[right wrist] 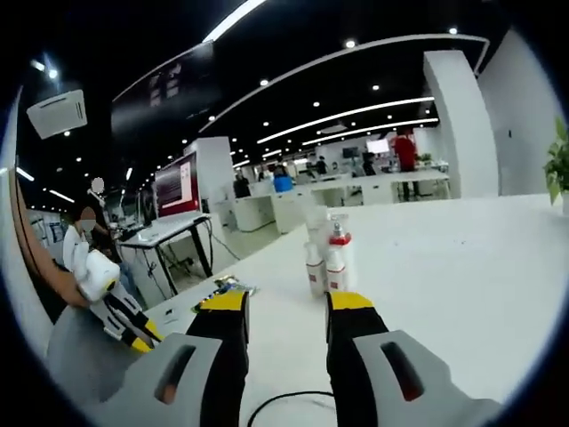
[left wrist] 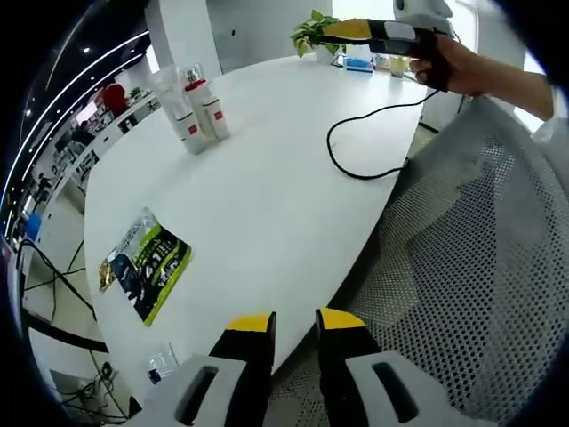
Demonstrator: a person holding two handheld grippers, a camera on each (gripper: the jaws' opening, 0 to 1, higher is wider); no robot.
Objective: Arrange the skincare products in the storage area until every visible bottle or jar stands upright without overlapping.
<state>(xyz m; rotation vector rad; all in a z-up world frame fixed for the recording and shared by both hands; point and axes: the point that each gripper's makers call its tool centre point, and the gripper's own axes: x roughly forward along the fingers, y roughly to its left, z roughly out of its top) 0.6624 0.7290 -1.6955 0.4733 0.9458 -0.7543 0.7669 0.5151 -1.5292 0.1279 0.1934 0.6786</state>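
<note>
Skincare bottles stood upright in a tight cluster on the white table, dead ahead of the right gripper, well apart; long axes vertical. Both grippers' jaws spread, pinching nothing. Left gripper hung off the table edge, farther from the cluster than the right. Labels too small to read; overlap within the cluster hard to judge.
</note>
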